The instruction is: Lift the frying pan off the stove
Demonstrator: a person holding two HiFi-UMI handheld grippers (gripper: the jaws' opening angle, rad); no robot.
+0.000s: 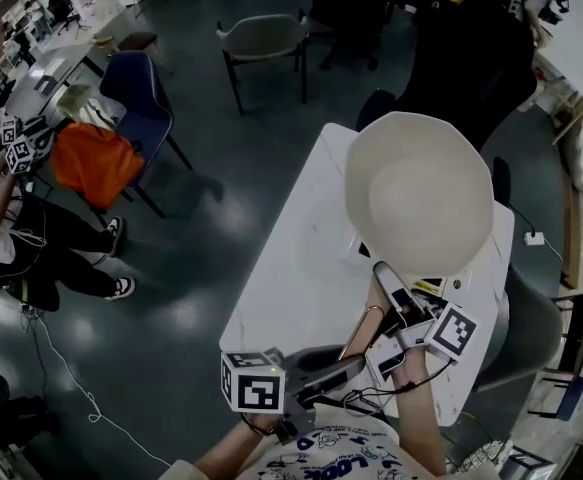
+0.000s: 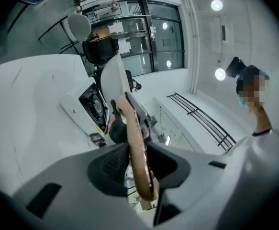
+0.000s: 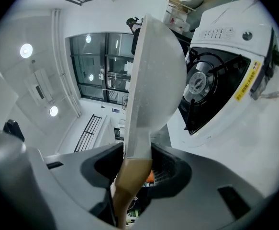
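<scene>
The cream frying pan [image 1: 418, 193] hangs tilted above the white table [image 1: 291, 268], off the stove. Its wooden handle [image 1: 356, 333] runs back toward me. My left gripper [image 1: 349, 360] is shut on the far end of the handle [image 2: 139, 152]. Where the handle [image 3: 132, 176] joins the pan [image 3: 156, 80], my right gripper [image 1: 383, 273] is shut on it. The white gas stove [image 3: 225, 80] with its black burner lies below and beside the pan, and it shows past the pan in the left gripper view [image 2: 94, 104]. In the head view the pan hides most of it.
A blue chair with an orange cloth [image 1: 96, 163] and a grey chair [image 1: 263, 38] stand on the dark floor left of the table. A seated person [image 1: 31, 243] is at the far left. Another person [image 2: 254, 114] stands at the right in the left gripper view.
</scene>
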